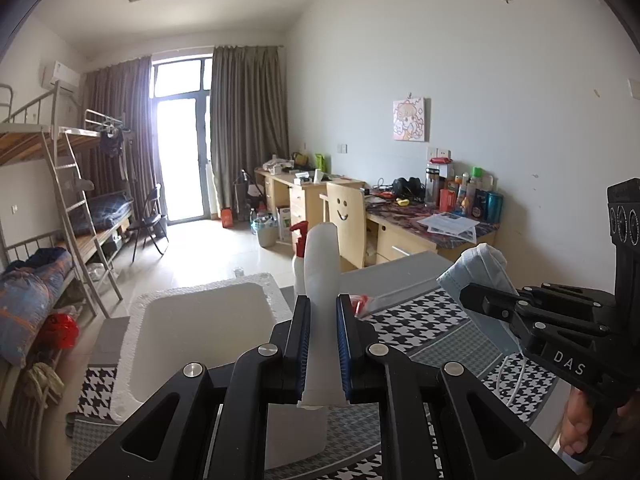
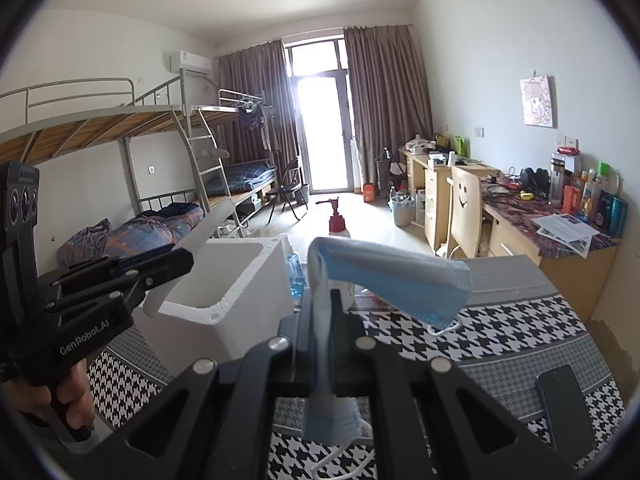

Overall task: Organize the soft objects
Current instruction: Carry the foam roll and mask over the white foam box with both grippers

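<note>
Nearest the left wrist camera, the left claw (image 1: 323,344) is closed on a white foam strip (image 1: 321,280) that stands upright between its blue pads (image 1: 344,346), above the houndstooth-covered counter (image 1: 420,324). Nearest the right wrist camera, the right claw (image 2: 330,344) is pinched shut on a blue face mask (image 2: 384,280), whose free end droops forward to the right over the counter, with a dark phone (image 2: 568,412) lying flat near the right edge. Beyond both claws, a white foam box (image 1: 200,320) sits open-topped at the counter's left side, with a red-capped spray bottle (image 1: 299,256) just behind it.
</note>
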